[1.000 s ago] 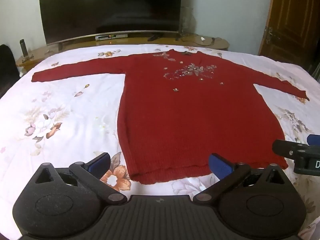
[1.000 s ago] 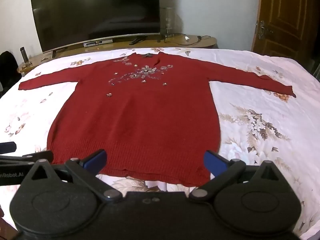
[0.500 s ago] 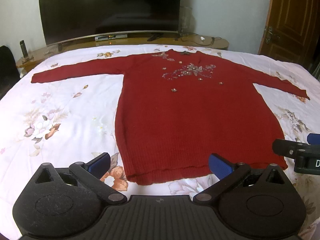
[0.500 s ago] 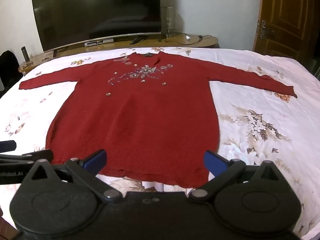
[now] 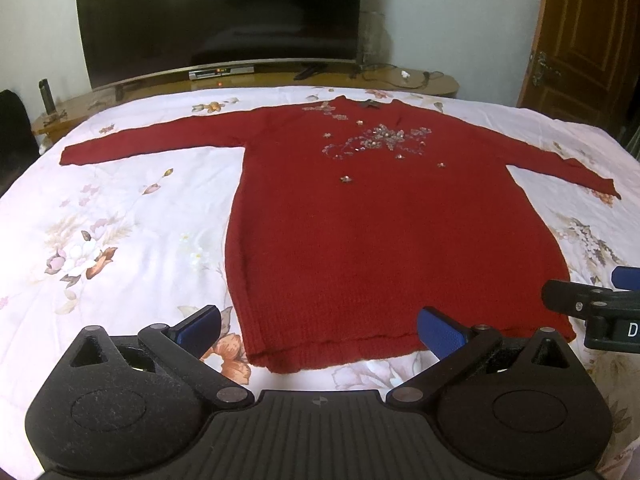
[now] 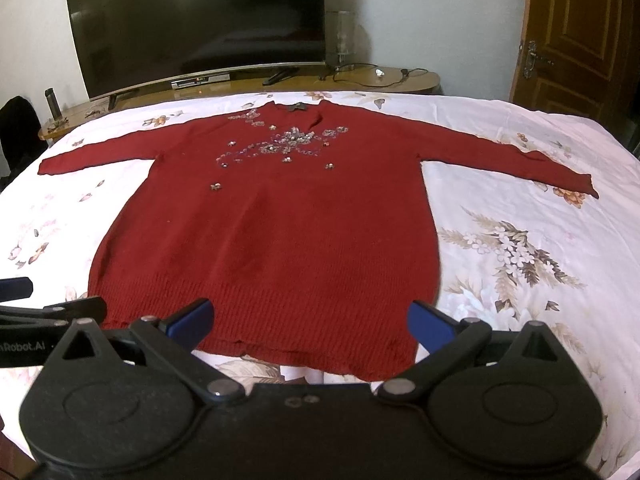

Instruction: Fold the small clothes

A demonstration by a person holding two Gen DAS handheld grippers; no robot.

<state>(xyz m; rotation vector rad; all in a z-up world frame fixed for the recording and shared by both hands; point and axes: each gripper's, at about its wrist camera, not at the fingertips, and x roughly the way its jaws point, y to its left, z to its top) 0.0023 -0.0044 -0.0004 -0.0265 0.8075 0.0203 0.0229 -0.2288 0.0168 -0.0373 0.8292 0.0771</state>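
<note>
A dark red knitted sweater with shiny beads on the chest (image 5: 384,240) lies flat, sleeves out to both sides, on a white bed sheet with flowers (image 5: 120,240). The left gripper (image 5: 318,326) and the right gripper (image 6: 310,320) hang just over its bottom hem, both spread wide with blue pads (image 5: 438,330) and holding nothing. Behind the bed stand a big black TV (image 6: 196,24) on a long wooden shelf (image 6: 384,80) and a brown wooden door (image 6: 580,36).

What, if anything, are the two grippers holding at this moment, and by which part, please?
Nothing is held. The left gripper and the right gripper are both open near the hem of the red sweater, which lies flat on the bedsheet.
</note>
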